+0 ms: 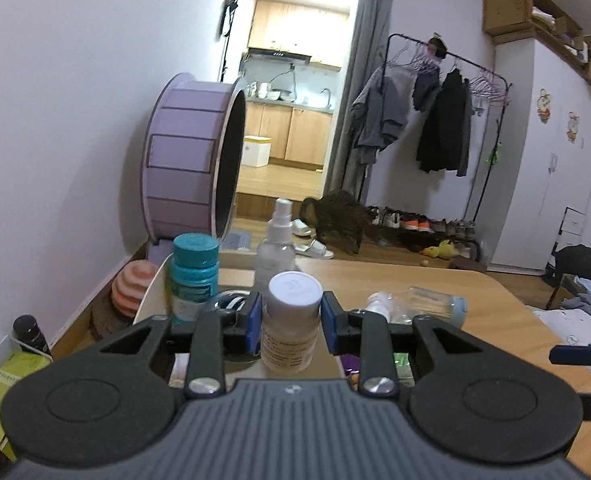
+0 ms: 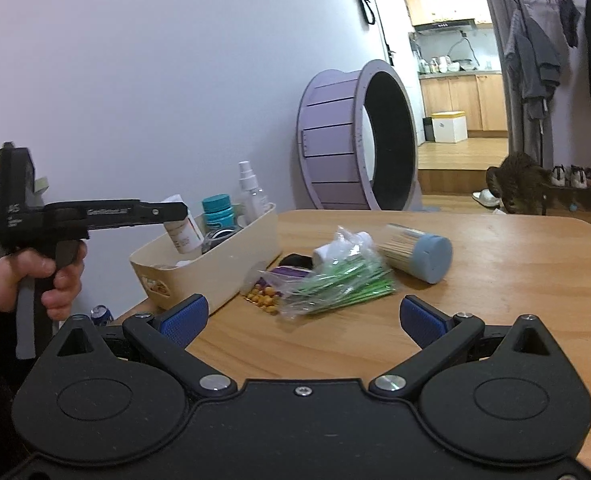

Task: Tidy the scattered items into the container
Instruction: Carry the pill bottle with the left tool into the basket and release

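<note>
Pads of our left gripper (image 1: 291,322) clamp a white pill bottle (image 1: 292,322) above the cream container (image 2: 231,254) (teal-capped jar (image 2: 218,210) already inside). Our right gripper (image 2: 301,320) hangs spread wide before the green-stick bag (image 2: 335,284) on the table (image 2: 495,300).

We count two tools (image 2: 301,322), one bin (image 2: 231,268) and one bench (image 2: 495,280). Three bottles stand together: one white-capped (image 1: 291,320), one teal-capped (image 1: 194,276), one spray (image 1: 277,240). On the bench lie one toothpick jar (image 2: 417,252), one bag of green sticks (image 2: 335,284) and one snack packet (image 2: 263,294).
</note>
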Demonstrator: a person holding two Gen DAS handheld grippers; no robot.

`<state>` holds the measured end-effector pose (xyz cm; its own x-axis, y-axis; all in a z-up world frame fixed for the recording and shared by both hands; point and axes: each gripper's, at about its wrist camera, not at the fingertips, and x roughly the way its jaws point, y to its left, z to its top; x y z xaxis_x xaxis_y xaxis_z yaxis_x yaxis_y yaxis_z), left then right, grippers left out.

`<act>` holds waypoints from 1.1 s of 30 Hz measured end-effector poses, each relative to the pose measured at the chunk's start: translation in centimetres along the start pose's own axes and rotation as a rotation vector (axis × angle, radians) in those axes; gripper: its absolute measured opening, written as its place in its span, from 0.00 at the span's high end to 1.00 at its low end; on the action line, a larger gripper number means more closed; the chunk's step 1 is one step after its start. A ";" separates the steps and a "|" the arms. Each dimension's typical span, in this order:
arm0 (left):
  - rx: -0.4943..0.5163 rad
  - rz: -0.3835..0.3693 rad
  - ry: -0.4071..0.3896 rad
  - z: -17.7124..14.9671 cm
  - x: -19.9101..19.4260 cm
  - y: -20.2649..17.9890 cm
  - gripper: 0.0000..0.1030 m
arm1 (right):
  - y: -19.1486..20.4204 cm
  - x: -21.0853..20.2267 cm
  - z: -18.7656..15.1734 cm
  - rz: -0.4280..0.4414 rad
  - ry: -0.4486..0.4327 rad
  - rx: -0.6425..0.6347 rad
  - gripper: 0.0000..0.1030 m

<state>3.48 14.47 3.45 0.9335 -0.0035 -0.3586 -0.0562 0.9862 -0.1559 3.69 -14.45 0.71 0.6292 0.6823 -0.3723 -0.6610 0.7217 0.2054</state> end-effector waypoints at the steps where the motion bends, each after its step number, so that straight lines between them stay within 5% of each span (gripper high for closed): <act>1: 0.000 0.003 0.002 0.0 0.2 0.0 0.70 | 0.2 0.1 -0.1 0.001 0.001 -0.007 0.00; 9: -0.033 0.033 0.000 0.0 0.9 1.1 0.63 | 0.9 0.1 -0.6 -0.008 0.009 -0.038 0.00; 19: 0.027 -0.108 0.016 -1.0 -0.2 -3.0 0.42 | 0.1 0.2 -0.4 -0.040 -0.003 -0.027 0.00; 33: 0.060 -0.279 0.074 -3.2 1.2 -6.2 0.35 | -3.6 1.8 2.2 -0.078 0.023 -0.099 0.00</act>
<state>3.78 7.82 1.03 0.8817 -0.2854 -0.3758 0.2217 0.9535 -0.2042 8.06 -15.56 1.29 0.6714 0.6210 -0.4044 -0.6486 0.7564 0.0848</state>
